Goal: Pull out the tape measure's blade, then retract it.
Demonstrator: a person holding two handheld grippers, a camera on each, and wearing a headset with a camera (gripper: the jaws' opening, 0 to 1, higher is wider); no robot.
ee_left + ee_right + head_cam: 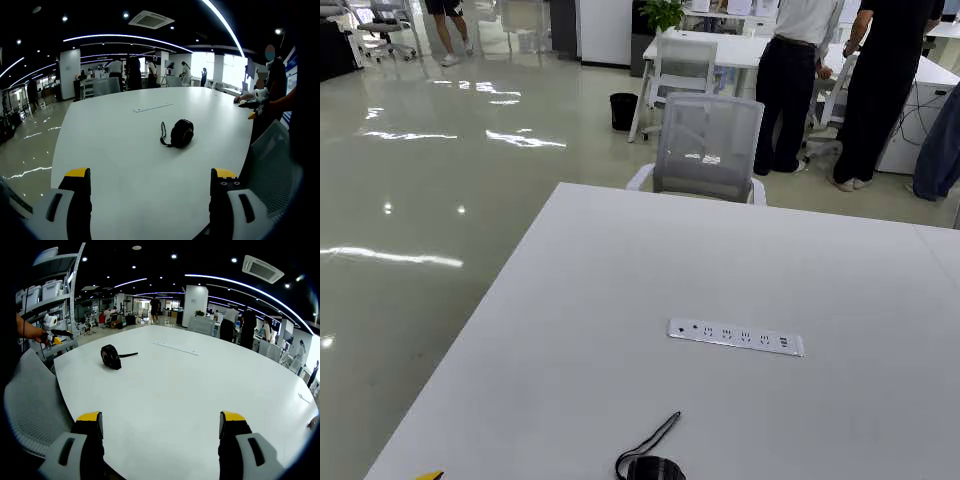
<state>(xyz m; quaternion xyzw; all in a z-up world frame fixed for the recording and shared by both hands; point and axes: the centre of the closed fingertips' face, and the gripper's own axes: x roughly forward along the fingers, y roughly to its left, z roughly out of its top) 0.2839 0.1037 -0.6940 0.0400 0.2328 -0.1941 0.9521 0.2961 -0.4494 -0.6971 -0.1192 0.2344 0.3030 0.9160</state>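
White tabletop (600,300) stretches across a bright open office, with a glossy pale floor (440,190) beyond its far edge and a grey mesh chair (708,148) pushed up against that edge; further back, people (790,80) stand at other desks. On the tabletop lies the black tape measure (655,468), at the near edge in the head view, its thin black strap (655,435) lying loose on the surface and pointing toward a white power strip (735,337) farther in; the tape measure stands well apart from the strip. In the left gripper view the tape measure (182,133) sits ahead of the left gripper (150,173), nearer than the power strip (152,107); the yellow-tipped fingers (79,195) are spread wide with nothing between them, well short of the case. In the right gripper view the tape measure (110,356) lies ahead and off to the left; the right gripper (161,416) also has its fingers (232,432) spread wide, holding nothing, above bare tabletop.
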